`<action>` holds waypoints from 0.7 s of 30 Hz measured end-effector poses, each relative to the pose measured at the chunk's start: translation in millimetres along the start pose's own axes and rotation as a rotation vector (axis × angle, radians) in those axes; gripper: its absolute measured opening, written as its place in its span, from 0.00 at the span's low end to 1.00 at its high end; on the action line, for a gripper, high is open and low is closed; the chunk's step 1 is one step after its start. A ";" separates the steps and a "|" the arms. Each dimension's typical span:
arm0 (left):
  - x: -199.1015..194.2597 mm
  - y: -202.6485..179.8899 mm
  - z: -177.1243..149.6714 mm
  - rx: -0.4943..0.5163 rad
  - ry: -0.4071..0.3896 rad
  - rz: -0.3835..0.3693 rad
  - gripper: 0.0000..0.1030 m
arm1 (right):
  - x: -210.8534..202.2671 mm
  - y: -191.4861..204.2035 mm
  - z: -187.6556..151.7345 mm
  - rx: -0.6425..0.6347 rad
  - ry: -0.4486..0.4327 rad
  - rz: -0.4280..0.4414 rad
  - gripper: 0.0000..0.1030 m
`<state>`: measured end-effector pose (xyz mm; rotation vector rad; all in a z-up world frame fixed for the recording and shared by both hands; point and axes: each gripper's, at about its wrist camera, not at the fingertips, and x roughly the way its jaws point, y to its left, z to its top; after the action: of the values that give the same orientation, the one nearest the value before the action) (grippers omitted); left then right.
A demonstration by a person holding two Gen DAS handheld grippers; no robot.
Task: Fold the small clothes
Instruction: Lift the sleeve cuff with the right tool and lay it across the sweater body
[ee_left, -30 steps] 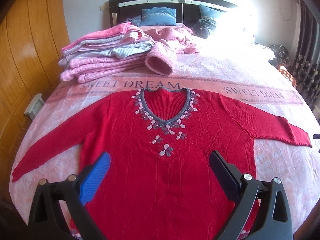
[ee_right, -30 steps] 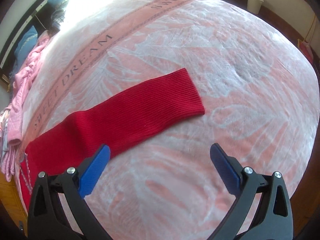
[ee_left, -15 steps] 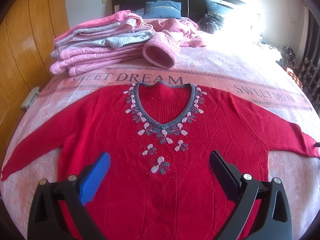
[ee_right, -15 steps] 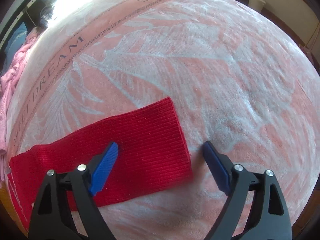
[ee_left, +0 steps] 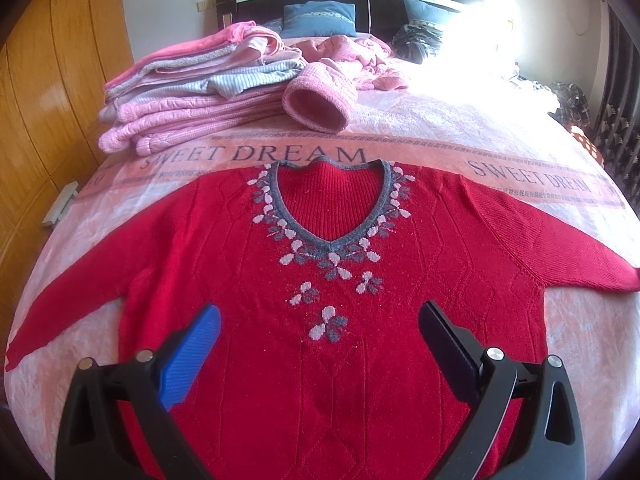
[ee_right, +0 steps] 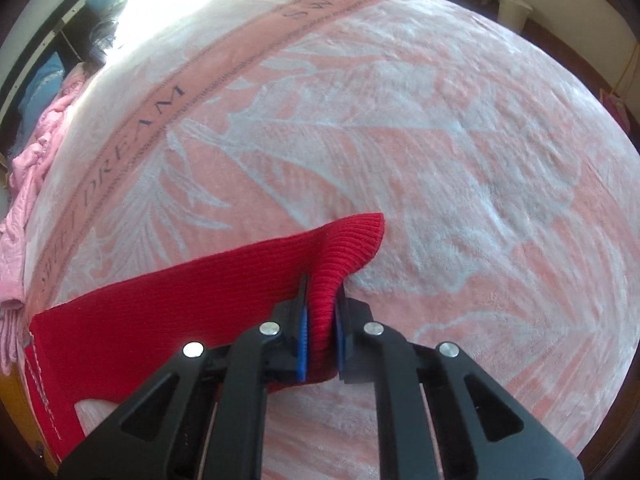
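Jaws tight on sweater cuff (ee_right: 344, 256)

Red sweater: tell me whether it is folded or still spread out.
Spread out. The red sweater lies flat on the bed, front up, both sleeves out sideways. Only the cuff is bunched in the right gripper.

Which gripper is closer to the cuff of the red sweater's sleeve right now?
Right. The right gripper is shut on the cuff, bunching it. The left gripper hovers open over the red sweater body, apart from that cuff.

Red sweater (ee_left: 248, 280) with grey-and-white flower neckline; pink leaf-patterned blanket (ee_right: 440, 140)
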<state>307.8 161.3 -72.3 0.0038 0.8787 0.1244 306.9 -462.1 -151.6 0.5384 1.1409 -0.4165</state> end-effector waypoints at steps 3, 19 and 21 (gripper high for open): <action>8.0 11.7 1.7 -0.022 0.023 0.007 0.96 | -6.0 10.6 -0.8 0.005 -0.040 -0.021 0.08; 22.8 78.9 18.3 -0.131 0.060 0.014 0.96 | -98.2 359.7 -122.7 -0.616 -0.114 0.436 0.09; 26.7 84.7 17.3 -0.137 0.068 0.007 0.96 | -90.8 399.6 -151.1 -0.668 -0.079 0.473 0.09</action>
<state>328.9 249.2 -77.1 -0.1259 0.9366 0.1920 389.8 -48.3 -39.3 0.1832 0.9635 0.3483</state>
